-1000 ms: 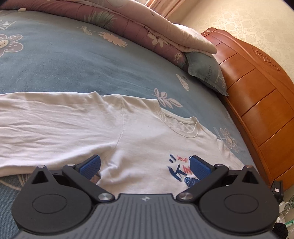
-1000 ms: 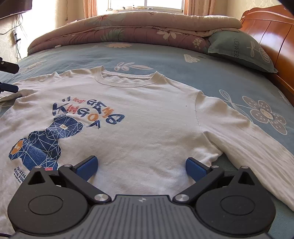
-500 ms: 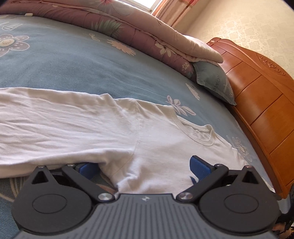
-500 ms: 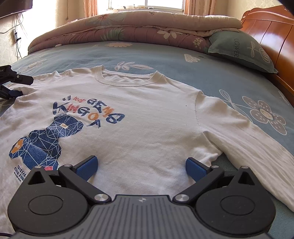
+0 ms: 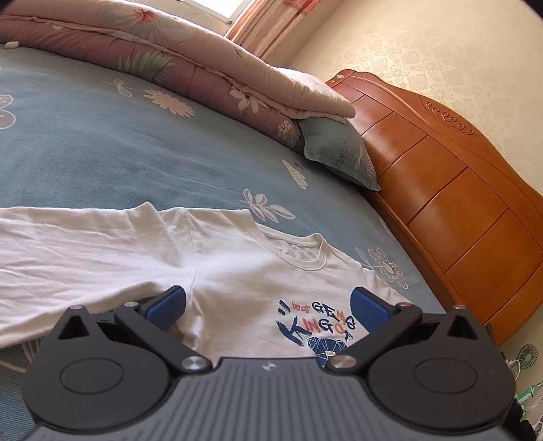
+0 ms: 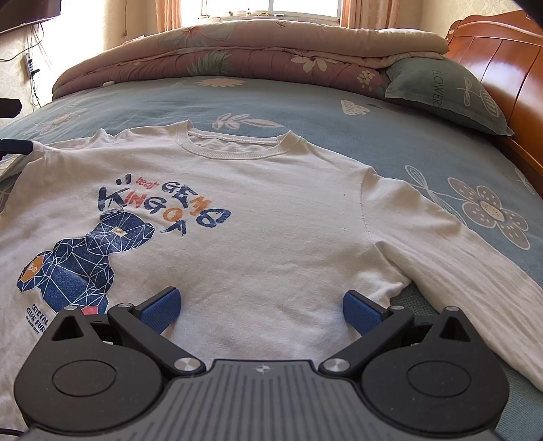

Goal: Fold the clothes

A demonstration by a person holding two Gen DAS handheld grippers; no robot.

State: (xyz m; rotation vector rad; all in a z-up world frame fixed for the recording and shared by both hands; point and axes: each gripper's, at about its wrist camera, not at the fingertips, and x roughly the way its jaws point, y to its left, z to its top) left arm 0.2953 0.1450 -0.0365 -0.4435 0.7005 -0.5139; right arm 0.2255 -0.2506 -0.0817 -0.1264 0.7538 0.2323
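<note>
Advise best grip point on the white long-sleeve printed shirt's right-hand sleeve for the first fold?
Probably pinch the white long-sleeve printed shirt near the armpit, where sleeve meets body. The open right gripper can come in low from the hem side: there the edge lies flat on the blue floral bedsheet, free of overlap.

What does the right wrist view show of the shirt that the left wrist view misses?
Only the right wrist view shows the whole bear print, the shirt's one long sleeve and the window. Only the left wrist view shows the other sleeve stretching left. Both show the white shirt flat on the bed, its collar, the pillow, and open fingers holding nothing.
</note>
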